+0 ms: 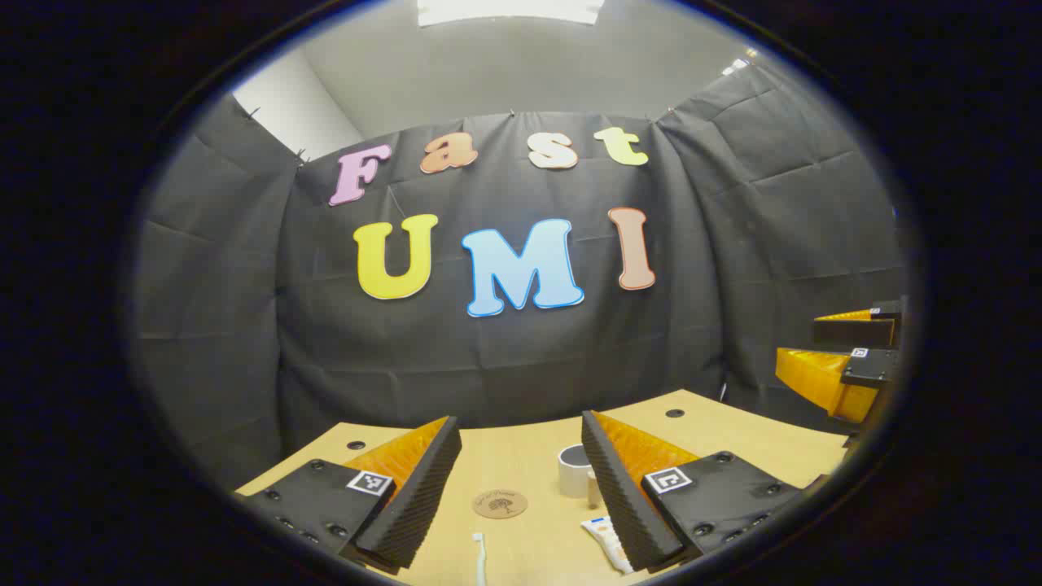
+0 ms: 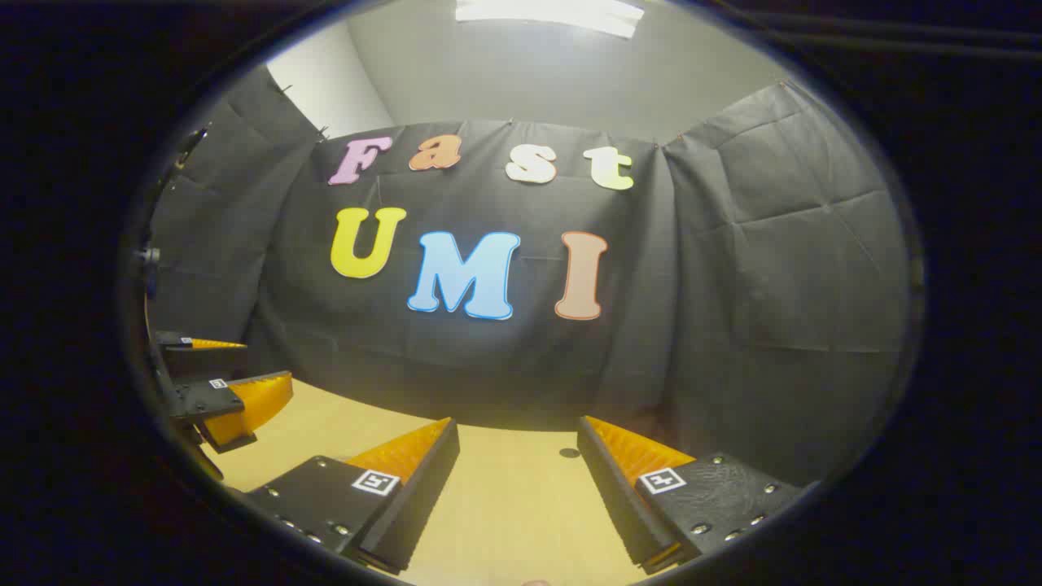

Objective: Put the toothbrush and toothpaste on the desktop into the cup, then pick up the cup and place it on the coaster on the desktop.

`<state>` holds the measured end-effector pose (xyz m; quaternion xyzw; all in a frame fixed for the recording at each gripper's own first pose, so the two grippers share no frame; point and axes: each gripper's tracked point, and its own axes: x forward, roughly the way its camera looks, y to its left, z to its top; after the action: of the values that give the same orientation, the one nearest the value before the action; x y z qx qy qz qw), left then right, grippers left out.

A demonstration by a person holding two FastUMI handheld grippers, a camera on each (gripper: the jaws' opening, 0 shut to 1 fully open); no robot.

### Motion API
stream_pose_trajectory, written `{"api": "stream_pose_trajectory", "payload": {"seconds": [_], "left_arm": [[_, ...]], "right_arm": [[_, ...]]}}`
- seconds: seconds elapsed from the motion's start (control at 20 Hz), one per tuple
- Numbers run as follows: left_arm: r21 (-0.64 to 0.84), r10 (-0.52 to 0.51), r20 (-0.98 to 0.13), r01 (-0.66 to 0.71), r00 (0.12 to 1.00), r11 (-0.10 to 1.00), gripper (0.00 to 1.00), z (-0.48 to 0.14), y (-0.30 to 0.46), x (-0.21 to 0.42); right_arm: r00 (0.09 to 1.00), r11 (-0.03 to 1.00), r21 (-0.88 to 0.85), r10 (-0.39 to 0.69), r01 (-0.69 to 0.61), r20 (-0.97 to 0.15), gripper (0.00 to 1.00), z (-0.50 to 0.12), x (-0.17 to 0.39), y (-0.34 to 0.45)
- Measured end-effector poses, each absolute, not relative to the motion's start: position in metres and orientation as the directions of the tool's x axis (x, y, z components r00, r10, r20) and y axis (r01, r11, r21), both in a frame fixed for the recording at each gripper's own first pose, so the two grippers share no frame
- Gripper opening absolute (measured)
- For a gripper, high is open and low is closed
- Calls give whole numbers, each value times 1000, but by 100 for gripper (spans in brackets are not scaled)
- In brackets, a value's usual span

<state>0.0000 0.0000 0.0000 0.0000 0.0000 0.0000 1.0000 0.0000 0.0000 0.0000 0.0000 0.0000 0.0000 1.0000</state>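
In the left gripper view my left gripper [image 1: 521, 431] hangs open above the wooden desktop [image 1: 529, 456]. Between its fingers I see a white cup [image 1: 574, 470], upright, partly hidden behind the right finger. A round brown coaster [image 1: 500, 504] lies left of the cup. A white toothbrush [image 1: 480, 557] lies near the bottom edge, and a white toothpaste tube [image 1: 606, 541] lies to its right, partly under the finger. The right gripper [image 1: 838, 366] shows at the far right, open. In the right gripper view my right gripper [image 2: 517, 431] is open over bare desktop [image 2: 505, 505], and the left gripper [image 2: 228, 382] shows at far left.
Black cloth walls close the booth behind and on both sides. Small round holes [image 1: 674, 413] sit in the desktop near its far edge, one also in the right gripper view as a hole [image 2: 570, 452].
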Motion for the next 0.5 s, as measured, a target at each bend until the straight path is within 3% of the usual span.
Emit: {"api": "stream_pose_trajectory", "payload": {"seconds": [0.35, 0.4, 0.5], "left_arm": [[-51, -34, -24, 32, 999, 998, 94, -2, 2, 5], [-57, -32, -23, 30, 999, 998, 98, -1, 3, 6], [-65, -29, -22, 28, 999, 998, 94, -3, 4, 8]], "right_arm": [[999, 999, -25, 31, -31, -9, 91, 8, 9, 30], [999, 999, -23, 40, -41, -14, 91, 7, 11, 35], [997, 997, -27, 77, -77, -27, 91, 3, 13, 45]]}}
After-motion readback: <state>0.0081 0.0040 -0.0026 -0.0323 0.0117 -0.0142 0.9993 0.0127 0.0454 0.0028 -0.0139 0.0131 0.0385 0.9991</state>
